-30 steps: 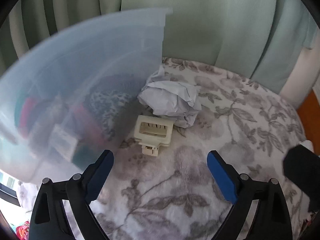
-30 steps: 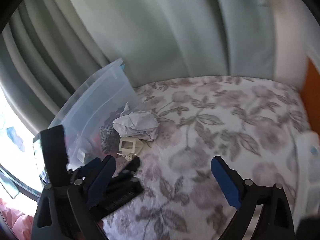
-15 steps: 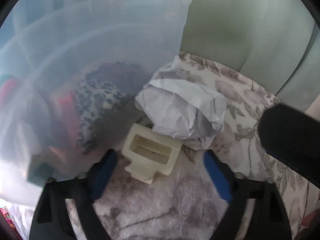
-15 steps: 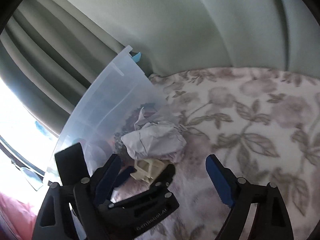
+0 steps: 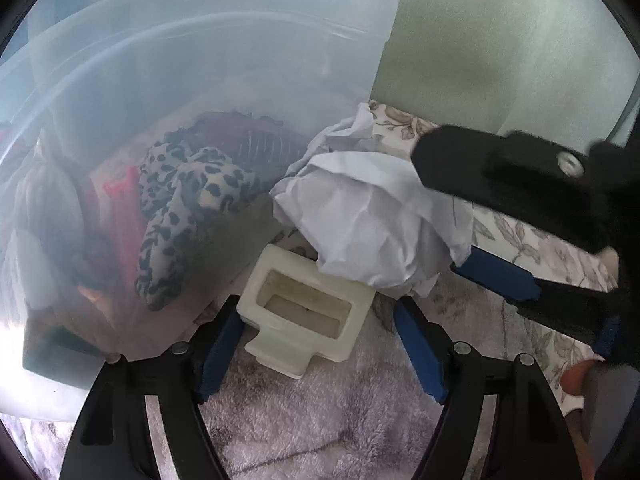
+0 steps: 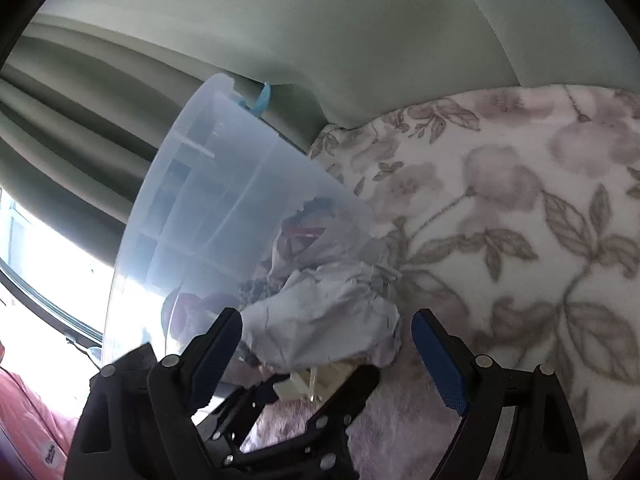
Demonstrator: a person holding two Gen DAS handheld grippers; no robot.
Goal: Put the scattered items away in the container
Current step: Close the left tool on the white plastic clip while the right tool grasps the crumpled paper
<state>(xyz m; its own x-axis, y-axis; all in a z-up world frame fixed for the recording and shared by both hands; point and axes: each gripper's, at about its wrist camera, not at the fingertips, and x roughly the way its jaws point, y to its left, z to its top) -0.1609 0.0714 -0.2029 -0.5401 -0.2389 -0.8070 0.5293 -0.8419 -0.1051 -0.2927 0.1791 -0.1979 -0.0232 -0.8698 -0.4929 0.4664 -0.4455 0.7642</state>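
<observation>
Translucent plastic bin stands on the floral blanket, already holding a leopard-print cloth and red items. Two things remain outside, just beside its wall: a cream plastic tray and a paper wad whose edge overlaps the tray's far rim.

Left gripper straddles the tray, jaws closing — left pad at the tray's corner, right pad apart from it, no grip yet. Right gripper brackets the wad, jaws wide, nothing held.

Risks, as judged:
- Grippers crowd each other — the right one's fingers already sit beside the left's. A knock could spoil either grasp.
- Left finger is hard against the bin wall; closing may catch the wall or nudge the bin.
- Lifting the tray first would drag or tip the overlapping wad.
- Wad is soft and may crush or slip.
</observation>
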